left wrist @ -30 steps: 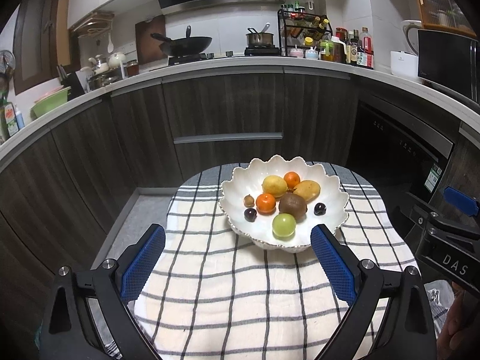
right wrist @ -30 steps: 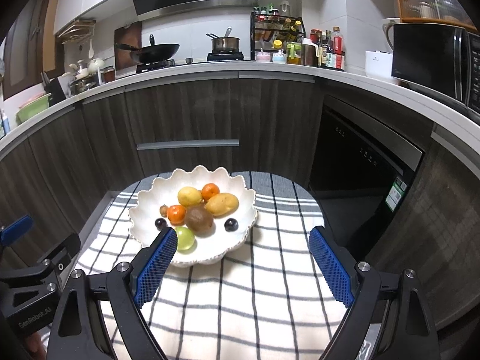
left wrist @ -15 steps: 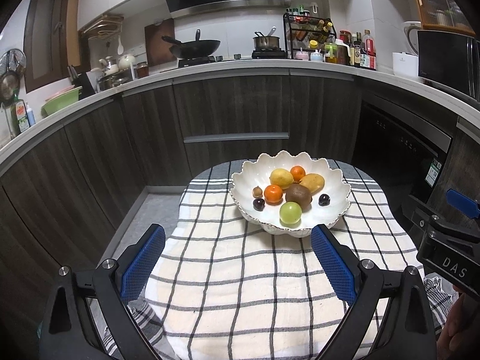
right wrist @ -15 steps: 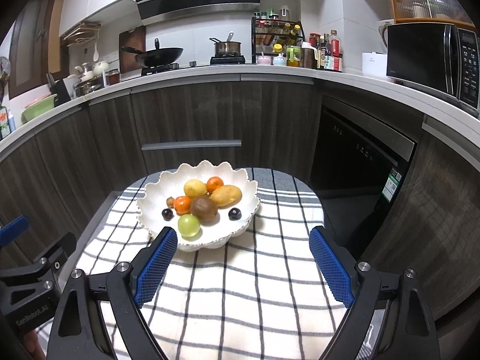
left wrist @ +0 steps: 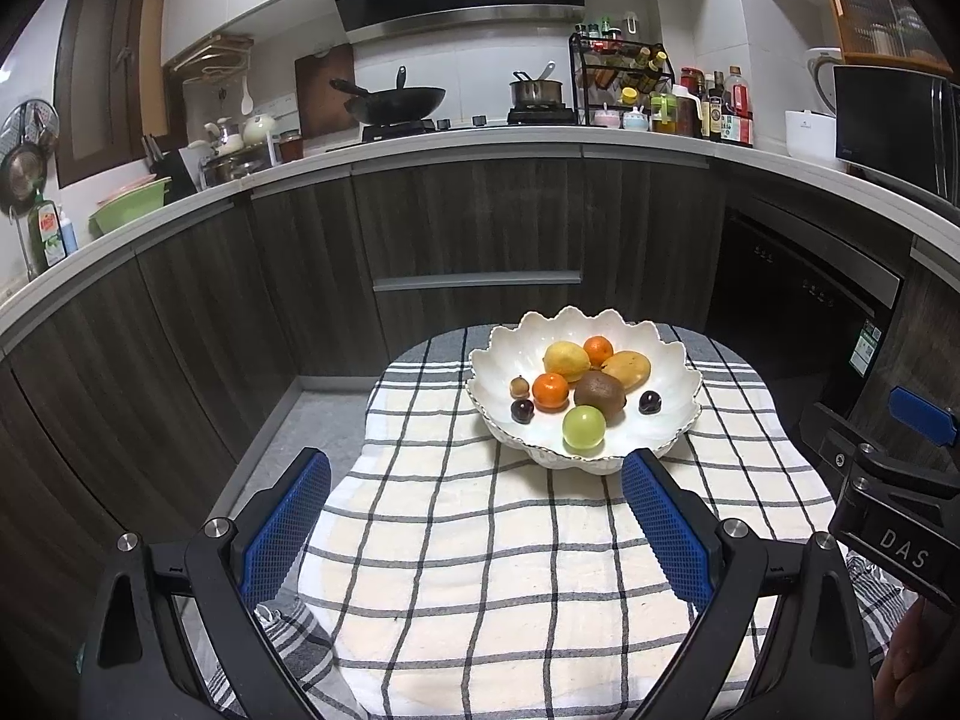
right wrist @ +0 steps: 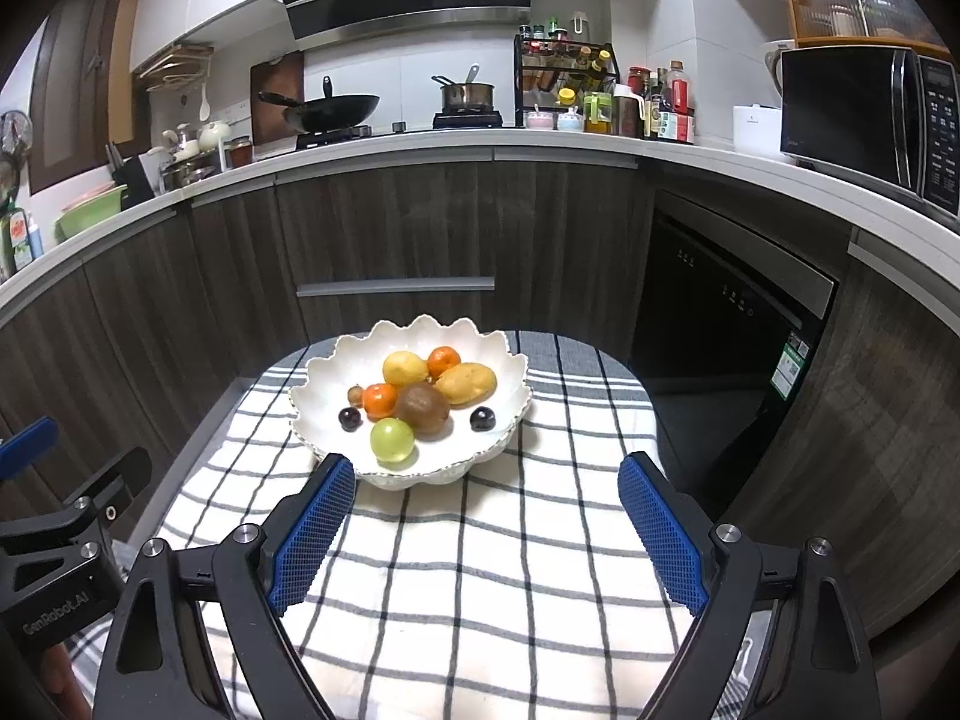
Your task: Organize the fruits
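Observation:
A white scalloped bowl (left wrist: 672, 360) (right wrist: 510, 372) stands at the far end of a checked cloth (left wrist: 480, 540) (right wrist: 480, 570). In it lie a lemon (left wrist: 566, 358), two small oranges (left wrist: 550, 390), a yellow mango (left wrist: 627, 369), a brown kiwi (left wrist: 600, 393), a green grape (left wrist: 583, 427), two dark cherries (left wrist: 648, 402) and a small brown fruit (left wrist: 519, 386). My left gripper (left wrist: 474, 474) is open and empty, short of the bowl. My right gripper (right wrist: 486, 474) is open and empty, also short of the bowl.
The small table is ringed by dark cabinets (left wrist: 480, 228) and a dishwasher (right wrist: 738, 300) at the right. The worktop behind holds a wok (left wrist: 390, 99), a pot, a spice rack and a microwave (right wrist: 864, 108). The other gripper's body shows at the edge of each view.
Both grippers have drawn back and tilted up from the bowl. The bowl now looks farther away and higher in both views. The jaws stay open.

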